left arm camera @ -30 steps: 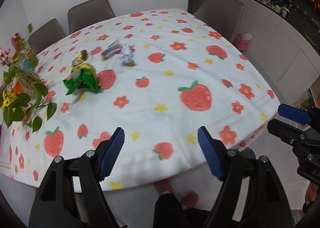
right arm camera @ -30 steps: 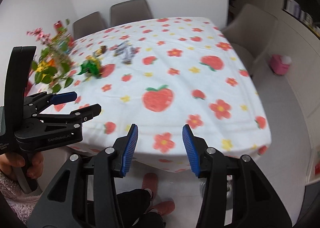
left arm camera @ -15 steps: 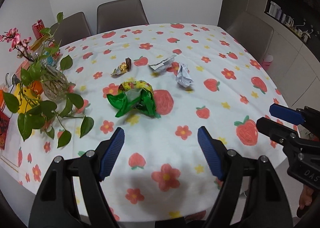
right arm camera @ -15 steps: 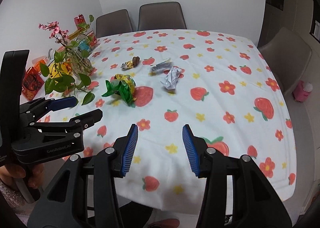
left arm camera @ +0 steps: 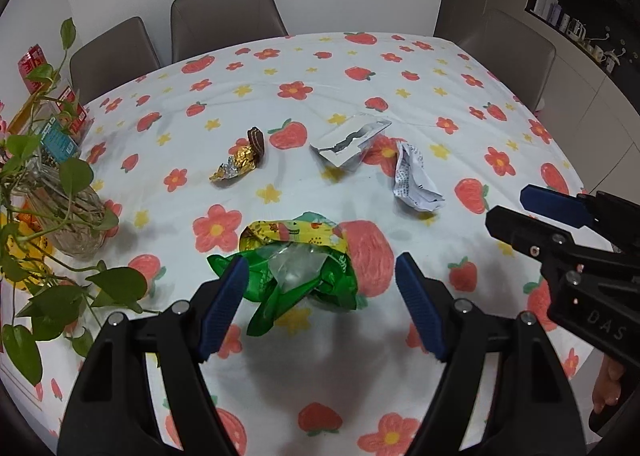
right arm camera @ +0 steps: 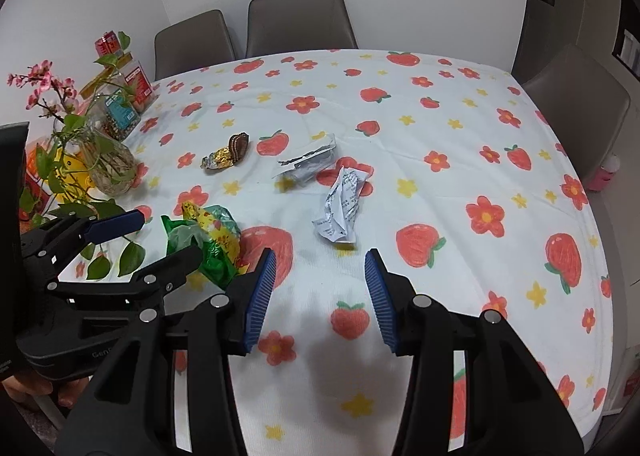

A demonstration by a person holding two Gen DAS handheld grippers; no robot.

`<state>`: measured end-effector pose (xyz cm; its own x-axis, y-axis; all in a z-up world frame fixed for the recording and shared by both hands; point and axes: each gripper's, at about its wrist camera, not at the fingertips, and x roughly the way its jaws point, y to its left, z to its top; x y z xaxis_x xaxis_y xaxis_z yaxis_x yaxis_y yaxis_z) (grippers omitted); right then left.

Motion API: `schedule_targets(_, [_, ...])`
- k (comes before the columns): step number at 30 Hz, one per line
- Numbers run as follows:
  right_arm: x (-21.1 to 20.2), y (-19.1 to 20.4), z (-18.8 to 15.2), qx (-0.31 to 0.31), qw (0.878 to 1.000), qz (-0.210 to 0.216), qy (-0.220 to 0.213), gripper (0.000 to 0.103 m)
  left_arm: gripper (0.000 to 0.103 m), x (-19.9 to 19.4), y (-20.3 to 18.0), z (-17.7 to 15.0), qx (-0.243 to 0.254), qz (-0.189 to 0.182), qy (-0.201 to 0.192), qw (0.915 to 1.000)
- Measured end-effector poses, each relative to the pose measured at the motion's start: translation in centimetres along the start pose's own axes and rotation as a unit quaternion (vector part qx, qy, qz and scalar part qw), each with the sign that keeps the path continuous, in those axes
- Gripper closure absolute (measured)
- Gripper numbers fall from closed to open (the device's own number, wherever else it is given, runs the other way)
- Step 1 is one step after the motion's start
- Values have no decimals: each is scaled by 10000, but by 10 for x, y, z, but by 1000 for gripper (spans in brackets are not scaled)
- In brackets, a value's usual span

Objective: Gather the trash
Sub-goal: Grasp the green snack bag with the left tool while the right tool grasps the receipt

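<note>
Left wrist: "DAS" on right gripper (left arm camera: pixel 536 218)

Strawberry-print table (left arm camera: pixel 420 68), green wrapper (left arm camera: pixel 296 276), gold foil (left arm camera: pixel 240 162), crumpled paper (left arm camera: pixel 414 178), torn packet (left arm camera: pixel 350 140), glass vase (left arm camera: pixel 68 216)

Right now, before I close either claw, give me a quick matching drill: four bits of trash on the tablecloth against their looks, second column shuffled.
Things:
1. snack bag
2. candy wrapper
3. crumpled receipt
4. torn packet

Looks:
a. white paper with small print
b. gold foil with a brown piece
c. green and yellow
d. flat, silvery-white, ripped open

Pairs: 1-c, 2-b, 3-a, 4-d
</note>
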<state>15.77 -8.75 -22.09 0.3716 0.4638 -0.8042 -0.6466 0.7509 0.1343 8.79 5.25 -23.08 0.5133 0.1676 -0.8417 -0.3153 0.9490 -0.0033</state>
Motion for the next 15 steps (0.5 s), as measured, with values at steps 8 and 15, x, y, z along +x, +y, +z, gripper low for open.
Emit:
schedule_targets(8, [46,-7,13,-10,9997,3,230,58,27,38,14,-5,-242,51,373,9990])
schedule_targets(15, [74,-17,27,24,9993,-7,382,61,34,68,17,6,-283,109,528,9981])
